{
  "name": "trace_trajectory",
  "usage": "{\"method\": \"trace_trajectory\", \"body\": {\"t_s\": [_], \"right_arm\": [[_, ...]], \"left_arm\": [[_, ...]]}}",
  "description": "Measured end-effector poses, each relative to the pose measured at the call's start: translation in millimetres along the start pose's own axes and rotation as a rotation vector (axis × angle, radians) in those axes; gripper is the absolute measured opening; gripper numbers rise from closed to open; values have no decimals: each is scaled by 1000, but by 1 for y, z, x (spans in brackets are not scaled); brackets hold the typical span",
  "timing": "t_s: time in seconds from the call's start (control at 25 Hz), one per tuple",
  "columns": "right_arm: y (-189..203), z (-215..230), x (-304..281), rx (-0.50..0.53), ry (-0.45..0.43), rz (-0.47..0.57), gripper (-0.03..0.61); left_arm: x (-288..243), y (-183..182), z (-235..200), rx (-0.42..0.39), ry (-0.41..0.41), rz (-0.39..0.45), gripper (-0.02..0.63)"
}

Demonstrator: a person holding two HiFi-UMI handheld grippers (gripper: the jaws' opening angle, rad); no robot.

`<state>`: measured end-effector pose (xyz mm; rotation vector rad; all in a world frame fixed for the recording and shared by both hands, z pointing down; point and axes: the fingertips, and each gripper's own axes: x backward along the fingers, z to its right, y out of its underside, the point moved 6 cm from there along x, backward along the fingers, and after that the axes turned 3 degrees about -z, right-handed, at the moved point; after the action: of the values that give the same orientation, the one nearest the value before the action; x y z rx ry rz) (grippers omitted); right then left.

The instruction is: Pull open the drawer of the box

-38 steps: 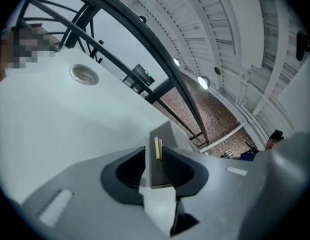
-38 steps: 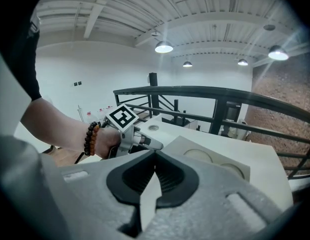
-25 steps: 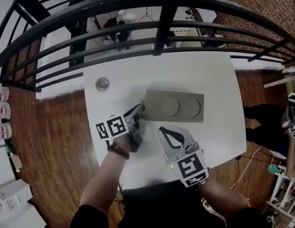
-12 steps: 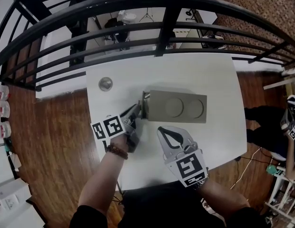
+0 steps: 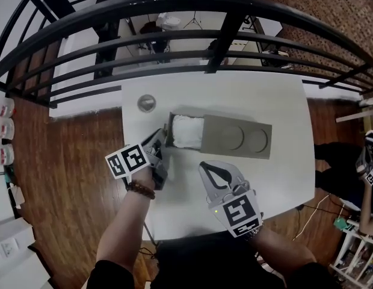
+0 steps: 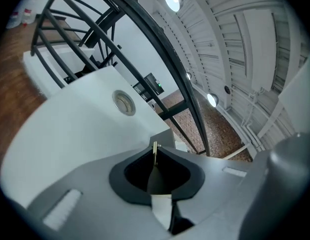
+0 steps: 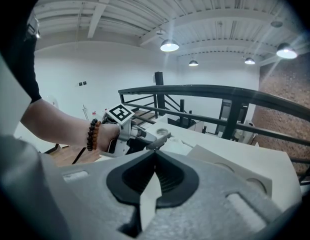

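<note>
head view: a white table stands before a black railing, and on it lies the grey box, long side across, with two round hollows in its top. its drawer stands out of the box's left end, white inside. the left gripper reaches in from the lower left and its tips meet at the drawer's front panel; the left hand behind it wears a bead bracelet. the right gripper hovers over bare table just in front of the box, apart from it. a round metal disc is set in the table near the drawer's far left corner. left gripper view: the jaws are clenched on a thin brass-coloured handle that stands upright between them, with the drawer front's edge just behind it; the disc lies farther off on the table. right gripper view: the jaws are pressed together with nothing between them, pointing towards the left gripper and the open drawer, with the box to their right
</note>
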<state>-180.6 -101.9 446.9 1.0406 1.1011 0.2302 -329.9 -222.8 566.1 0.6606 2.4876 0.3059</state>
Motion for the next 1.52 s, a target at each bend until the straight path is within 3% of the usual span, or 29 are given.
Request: {"method": "trace_trajectory", "body": {"t_s": [0.32, 0.96, 1.2, 1.32, 1.44, 1.52], "right_arm": [[-6, -10, -18, 23, -34, -14, -8], [-11, -17, -22, 38, -34, -23, -8], [-11, -17, -18, 41, -27, -17, -8], [-10, -21, -12, 38, -22, -14, -8], [-9, -21, -7, 34, -13, -8, -8], [-9, -22, -6, 31, -6, -4, -8]], "left_arm": [[31, -28, -30, 27, -53, 92, 43], [64, -49, -62, 69, -113, 175, 40], [64, -48, -61, 54, -119, 175, 38], [70, -47, -58, -7, -139, 170, 37], [75, -48, -57, -46, -162, 172, 100], [82, -50, -59, -53, -185, 183, 104]]}}
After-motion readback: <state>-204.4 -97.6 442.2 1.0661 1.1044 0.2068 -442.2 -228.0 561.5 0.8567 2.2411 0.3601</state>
